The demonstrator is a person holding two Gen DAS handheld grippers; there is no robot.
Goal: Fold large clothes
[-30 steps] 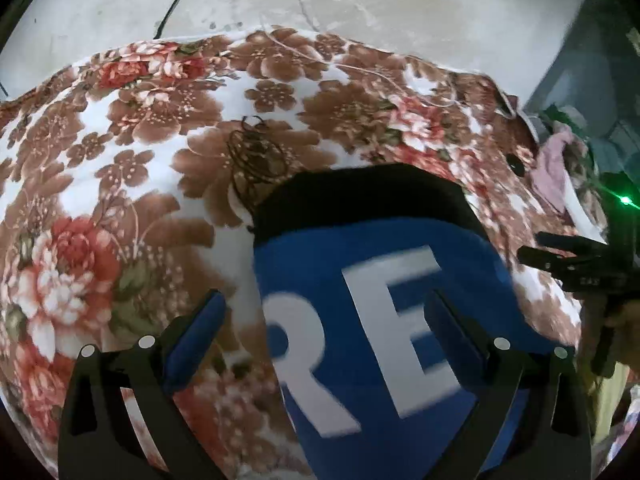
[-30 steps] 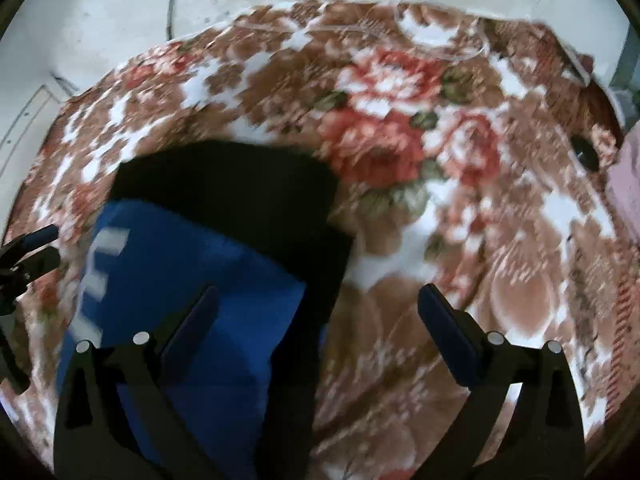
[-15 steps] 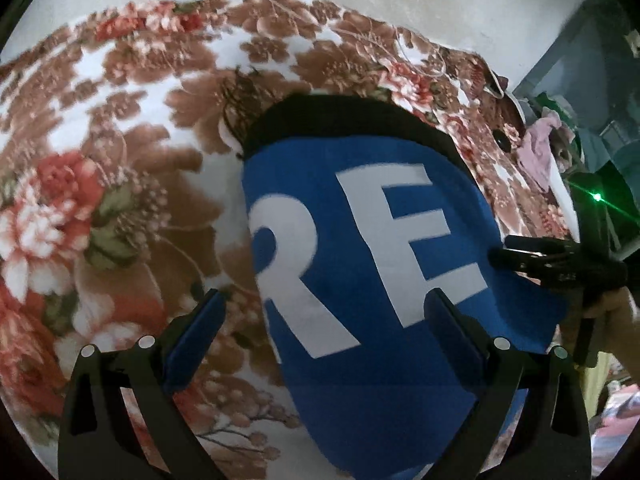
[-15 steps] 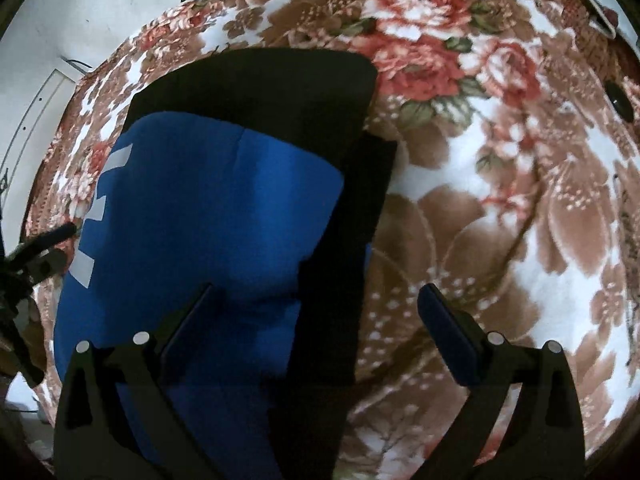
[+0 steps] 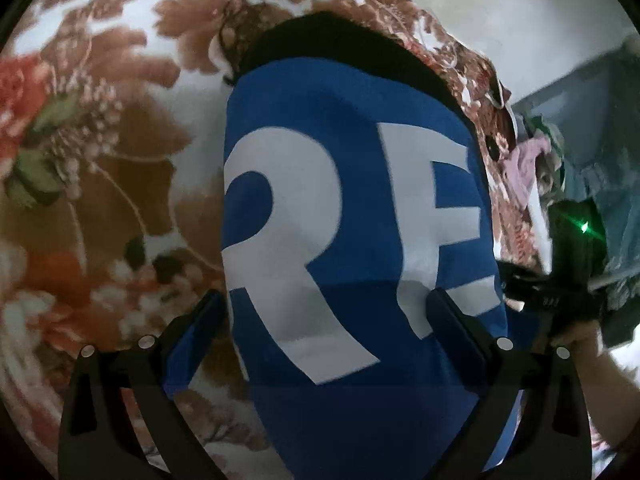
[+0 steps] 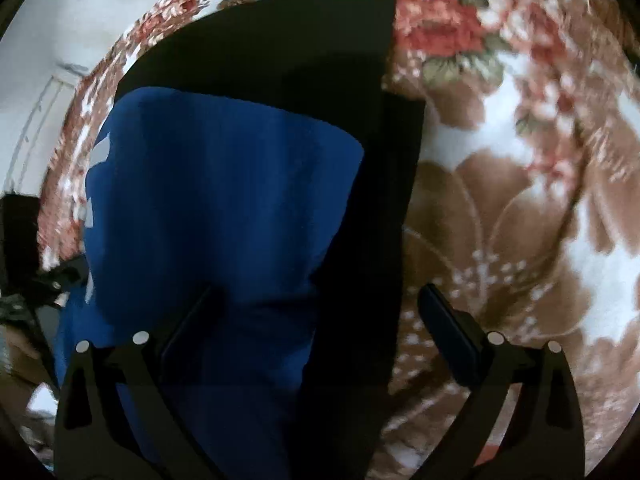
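Both claws, left claw (image 5: 324,320) and right claw (image 6: 316,312), spread over blue garment (image 5: 352,220) on floral blanket (image 5: 100,208), pale floor (image 6: 60,20) beyond.

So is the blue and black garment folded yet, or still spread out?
Folded. The blue and black garment lies as a compact panel on the floral blanket, black layers stacked along its right edge.

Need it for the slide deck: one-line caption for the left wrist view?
Open left gripper above folded blue garment with white lettering, on floral blanket.
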